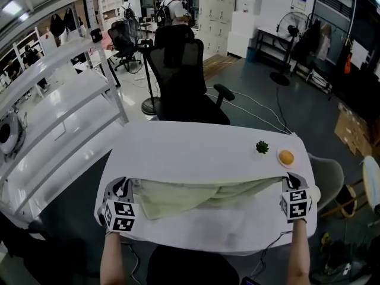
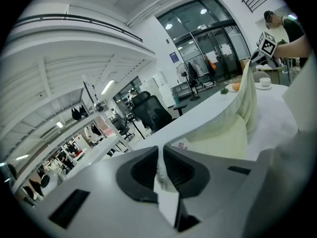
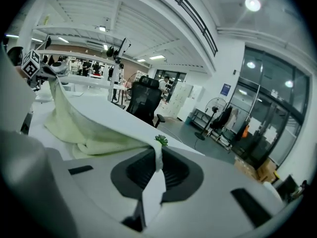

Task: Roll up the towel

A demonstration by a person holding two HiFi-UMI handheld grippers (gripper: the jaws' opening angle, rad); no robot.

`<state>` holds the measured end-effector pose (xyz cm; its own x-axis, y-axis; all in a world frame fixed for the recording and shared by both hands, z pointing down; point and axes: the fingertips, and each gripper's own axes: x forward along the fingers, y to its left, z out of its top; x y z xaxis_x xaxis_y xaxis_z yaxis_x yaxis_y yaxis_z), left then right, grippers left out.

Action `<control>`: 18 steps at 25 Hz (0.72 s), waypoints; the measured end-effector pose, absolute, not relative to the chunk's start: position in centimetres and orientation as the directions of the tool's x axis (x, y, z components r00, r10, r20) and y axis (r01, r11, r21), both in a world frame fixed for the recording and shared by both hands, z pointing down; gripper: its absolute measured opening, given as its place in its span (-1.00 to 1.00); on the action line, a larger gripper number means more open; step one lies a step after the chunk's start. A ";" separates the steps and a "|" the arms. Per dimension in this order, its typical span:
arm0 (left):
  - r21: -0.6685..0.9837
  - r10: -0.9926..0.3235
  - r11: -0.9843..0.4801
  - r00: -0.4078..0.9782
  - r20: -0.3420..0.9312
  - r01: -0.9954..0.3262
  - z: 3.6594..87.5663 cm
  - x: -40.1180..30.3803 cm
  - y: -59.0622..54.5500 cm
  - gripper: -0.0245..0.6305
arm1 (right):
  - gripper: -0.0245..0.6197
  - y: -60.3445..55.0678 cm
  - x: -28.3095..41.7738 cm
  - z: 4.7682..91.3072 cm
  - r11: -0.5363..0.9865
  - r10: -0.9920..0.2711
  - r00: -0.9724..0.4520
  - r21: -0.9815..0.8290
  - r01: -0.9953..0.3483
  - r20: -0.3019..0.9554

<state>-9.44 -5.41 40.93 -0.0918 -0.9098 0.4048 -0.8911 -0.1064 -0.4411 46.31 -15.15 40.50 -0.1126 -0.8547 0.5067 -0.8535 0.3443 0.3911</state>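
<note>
Left gripper view shows the left gripper [image 2: 159,152] with its jaws pinched together on a thin edge of the towel [image 1: 178,196], the cloth standing up between the dark pads. The right gripper [image 3: 157,157] is likewise clamped on a towel corner, a white strip of fabric running down through its closed jaws.

Nearest the right gripper, on the far right of the table [image 1: 196,147], a small white dish [image 1: 279,162] carries an orange [image 1: 286,157]. Just beside it to the left, a little white pot [image 1: 261,155] holds a green plant [image 1: 262,146]. Both stand on bare tabletop beyond the towel, apart from it.

The pale green towel stretches across the near part of the table from one gripper to the other. Its held edge runs fairly straight between the two pinches, raised off the surface, while the rest sags in loose folds onto the table toward the person's side. From the left gripper the cloth rises like a curtain toward the right gripper.

Behind the table stands a black office chair [image 1: 184,82]. White shelving [image 1: 53,111] runs along the left, a standing fan [image 1: 293,25] is at the far right, and cardboard boxes [image 1: 353,129] sit by the right wall.
</note>
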 end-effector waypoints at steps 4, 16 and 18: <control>-0.480 -0.945 -0.058 -0.106 0.308 -0.875 36.7 -10.4 -6.2 -0.80 | -0.85 -15.8 45.4 38.3 0.320 -0.880 -0.114 0.399 -0.859 0.461; -0.483 -0.983 0.037 -0.119 0.140 -0.875 30.4 -12.8 -7.1 -0.80 | -0.84 -16.7 44.2 30.2 0.202 -0.957 -0.071 0.470 -0.859 0.282; -0.485 -0.986 0.022 -0.100 0.135 -0.874 29.7 -12.3 -6.8 -0.80 | -0.84 -16.7 44.3 29.2 0.181 -0.963 -0.054 0.486 -0.855 0.264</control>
<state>-12.32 -6.83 29.69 -0.1003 -0.9857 0.1354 -0.8741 0.0223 -0.4853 44.34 -16.67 29.18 -0.0542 -0.9631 0.2636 -0.8548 0.1812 0.4862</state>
